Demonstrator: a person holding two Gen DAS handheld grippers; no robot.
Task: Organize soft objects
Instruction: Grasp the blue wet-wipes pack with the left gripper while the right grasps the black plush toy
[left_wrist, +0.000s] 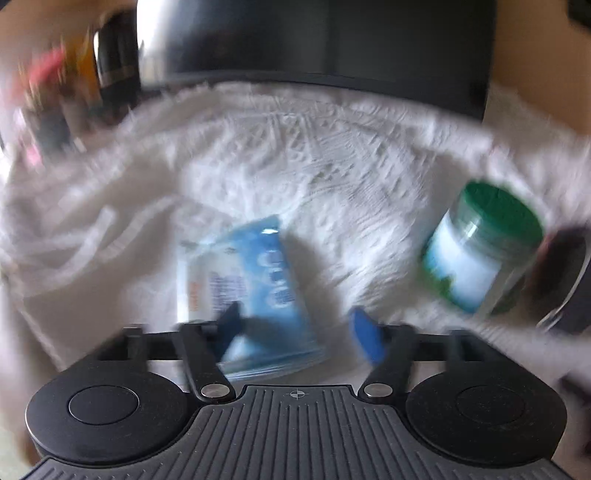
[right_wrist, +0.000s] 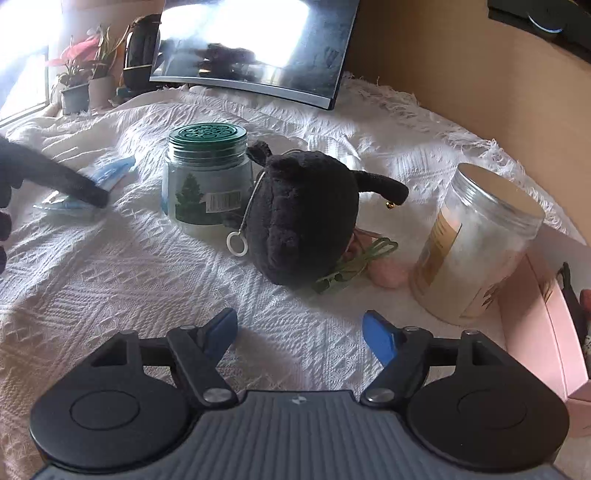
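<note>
Blue soft pack (left_wrist: 255, 295) lies flat on the white woven cloth (left_wrist: 295, 166), right under your left gripper (left_wrist: 295, 328). Fingers (left_wrist: 364, 338) apart, wide, nothing pinched; the left one overlaps the pack's near edge, the right one sits clear at about 3 o'clock of it. Reads as a release: the pack looks set down, left hand done with it.

Next soft item is likely the black plush toy (right_wrist: 303, 218), dead ahead at 12 o'clock of your right gripper (right_wrist: 299, 336). Those fingers are spread too, empty, over bare cloth, well short of the plush. You'll need to push forward and close on its rounded body, avoiding the white ring (right_wrist: 236, 243) on its cord.

Green-lidded jar (right_wrist: 207, 173) touches or nearly touches the plush at its 9 o'clock; clear silver-lidded jar (right_wrist: 476, 247) stands at 3 o'clock, apart from it.

Hard to read: the left view is heavily motion-blurred, the pack's print illegible. Something pink and a green cord (right_wrist: 354, 266) peek from behind the plush, mostly hidden. In the right view the pack is partly covered by a dark furry shape (right_wrist: 55, 177) at the left edge; can't tell what that is. No bin or target spot visible.
</note>
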